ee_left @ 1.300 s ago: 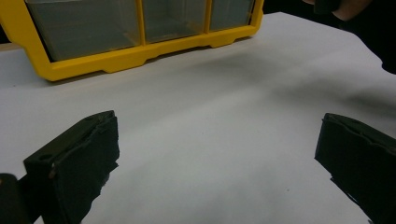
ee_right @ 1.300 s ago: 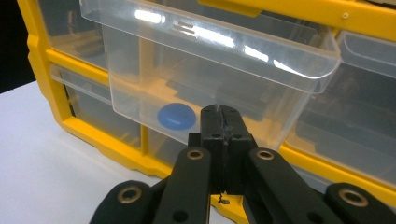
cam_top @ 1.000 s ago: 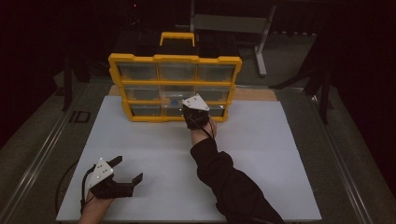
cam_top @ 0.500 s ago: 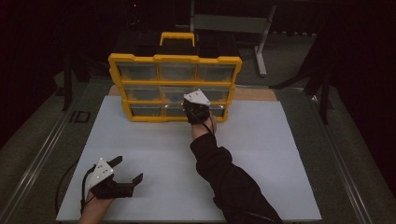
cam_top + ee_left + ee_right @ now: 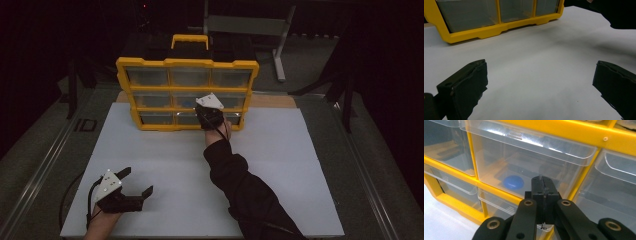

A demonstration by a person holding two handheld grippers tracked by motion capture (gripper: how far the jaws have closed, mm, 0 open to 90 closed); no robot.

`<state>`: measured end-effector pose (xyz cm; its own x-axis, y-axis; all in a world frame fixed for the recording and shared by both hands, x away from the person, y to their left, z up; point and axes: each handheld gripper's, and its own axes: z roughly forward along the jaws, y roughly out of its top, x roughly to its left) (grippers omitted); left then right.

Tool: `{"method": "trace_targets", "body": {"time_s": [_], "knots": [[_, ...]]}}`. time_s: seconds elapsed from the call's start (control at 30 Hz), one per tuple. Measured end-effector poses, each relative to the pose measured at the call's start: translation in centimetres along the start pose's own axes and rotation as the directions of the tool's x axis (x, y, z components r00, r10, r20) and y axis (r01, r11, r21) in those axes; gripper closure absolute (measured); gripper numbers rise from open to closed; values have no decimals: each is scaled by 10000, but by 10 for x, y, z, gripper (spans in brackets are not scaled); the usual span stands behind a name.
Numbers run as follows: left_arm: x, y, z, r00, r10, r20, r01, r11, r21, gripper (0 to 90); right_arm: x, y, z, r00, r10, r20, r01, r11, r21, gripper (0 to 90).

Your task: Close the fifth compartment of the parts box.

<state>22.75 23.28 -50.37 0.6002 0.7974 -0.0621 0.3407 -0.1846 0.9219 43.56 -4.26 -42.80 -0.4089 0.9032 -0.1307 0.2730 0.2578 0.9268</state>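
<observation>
Open board in front, cabinet blocking the far edge

The white board (image 5: 280, 170) is left free from 3 to 9 o'clock; at 12 o'clock passage is barred by the yellow drawer cabinet (image 5: 187, 63), against which the right gripper (image 5: 210, 114) is set.

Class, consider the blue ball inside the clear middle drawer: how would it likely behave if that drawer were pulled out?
The blue ball looks round and smooth, so it would probably roll as the clear drawer slides. It sits loose on the floor, likely light. The drawer walls should contain it.

Light: dim, surroundings nearly black
Table (image 5: 310, 150): white board top
Behind: grey metal frame (image 5: 250, 25), perhaps a stand
</observation>
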Motion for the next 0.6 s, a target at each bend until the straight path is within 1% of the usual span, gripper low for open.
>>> {"method": "trace_targets", "body": {"time_s": [0.07,0.33,0.6], "knots": [[0,0,0,10000,-3,-6,3,10000,-6,0,0,0,2,10000,28,-87,-28,10000,47,900],[0,0,0,10000,-17,7,17,10000,-25,0,1,1,7,10000,-67,-42,68,9999,112,900],[0,0,-1,10000,-3,9,3,10000,-23,0,2,2,8,10000,-33,-36,33,10000,92,900]]}}
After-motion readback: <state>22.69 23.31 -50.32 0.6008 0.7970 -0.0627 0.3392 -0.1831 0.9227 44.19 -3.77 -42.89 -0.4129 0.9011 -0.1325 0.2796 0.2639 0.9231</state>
